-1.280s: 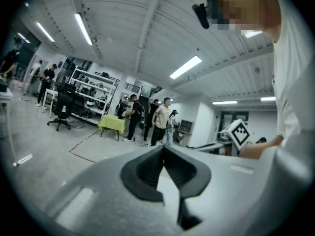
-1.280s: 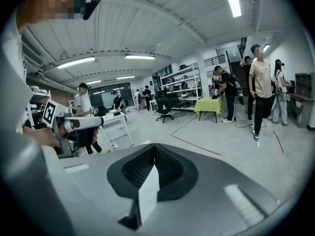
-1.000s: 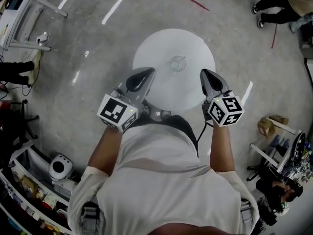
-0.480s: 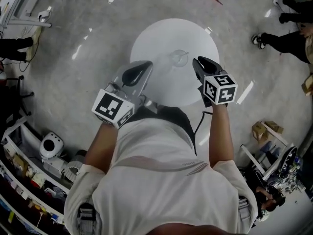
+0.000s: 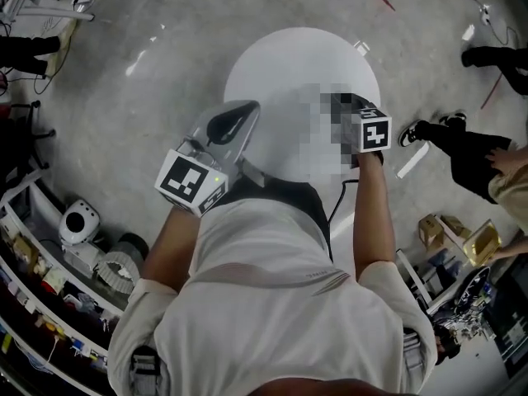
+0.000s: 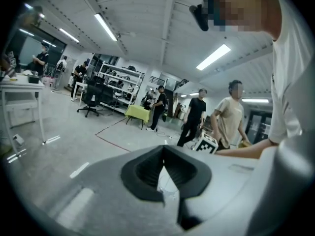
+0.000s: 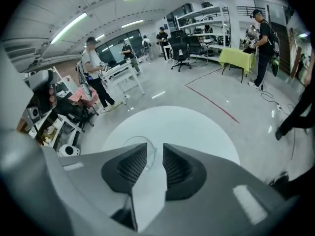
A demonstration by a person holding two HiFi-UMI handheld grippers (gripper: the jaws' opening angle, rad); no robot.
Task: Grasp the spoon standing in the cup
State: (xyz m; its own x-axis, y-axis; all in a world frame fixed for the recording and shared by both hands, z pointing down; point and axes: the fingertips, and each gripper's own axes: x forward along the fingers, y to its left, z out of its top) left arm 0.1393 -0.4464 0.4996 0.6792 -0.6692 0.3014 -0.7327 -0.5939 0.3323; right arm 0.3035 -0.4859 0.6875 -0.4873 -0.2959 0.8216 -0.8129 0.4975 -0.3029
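Entry: right gripper (image 7: 154,144), which we log as moved in from the tabletop (image 7: 197,127) edge since a second ago, fingers parted and empty just short of the clear cup (image 7: 151,154), its spoon indiscernible, so grasp pending; left gripper (image 6: 164,150) fingers closed, idle.

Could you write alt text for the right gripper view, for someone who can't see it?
The right gripper has its two dark fingers slightly apart, aimed at a clear cup on a round white table. No spoon can be made out in it.
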